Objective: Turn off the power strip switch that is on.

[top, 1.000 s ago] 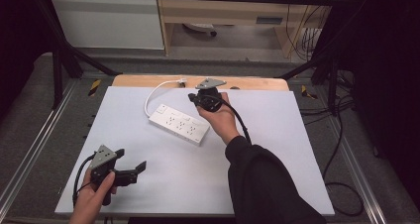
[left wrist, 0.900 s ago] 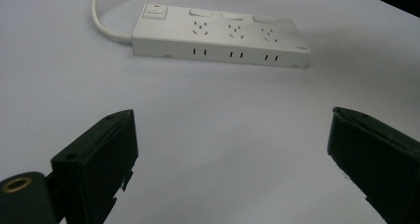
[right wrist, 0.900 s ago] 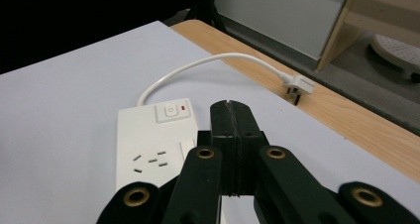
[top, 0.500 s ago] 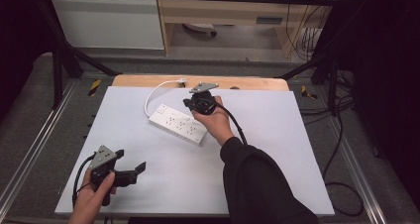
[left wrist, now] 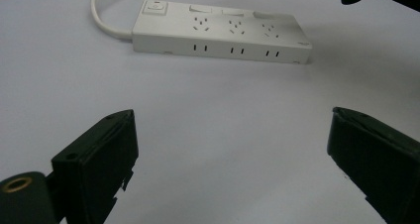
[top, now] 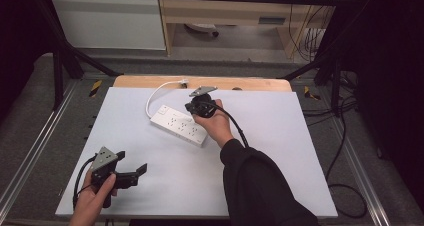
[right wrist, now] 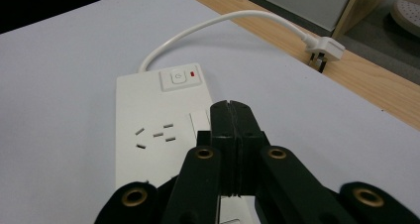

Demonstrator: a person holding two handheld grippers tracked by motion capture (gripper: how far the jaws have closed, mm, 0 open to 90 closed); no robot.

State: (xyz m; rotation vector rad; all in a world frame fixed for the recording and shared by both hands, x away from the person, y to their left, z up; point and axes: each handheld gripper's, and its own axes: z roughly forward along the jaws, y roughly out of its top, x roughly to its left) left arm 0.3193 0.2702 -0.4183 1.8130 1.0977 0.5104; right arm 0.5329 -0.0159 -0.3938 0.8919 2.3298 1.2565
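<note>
A white power strip [top: 178, 124] lies slantwise on the white table sheet [top: 280, 136], its cord curling to a plug [top: 184, 82] on the wooden edge. My right gripper [top: 195, 107] hovers over the strip's far end, jaws pressed together with nothing between them. In the right gripper view its shut tips [right wrist: 232, 110] hang above the strip [right wrist: 148, 135], just short of the switch with the red light [right wrist: 181, 79]; the plug [right wrist: 324, 49] lies beyond. My left gripper [top: 139, 172] rests near the front left corner, jaws wide apart. The left gripper view faces the strip [left wrist: 218, 33] across bare sheet.
A wooden board [top: 250, 83] runs along the table's far edge. Metal rails [top: 40, 151] flank the table, and cables [top: 340, 146] trail on the floor at the right. A cabinet and shelf unit [top: 225, 16] stand behind.
My right gripper has drifted left and slightly nearer, from beyond the strip's far end to over it. The left gripper has stayed put.
</note>
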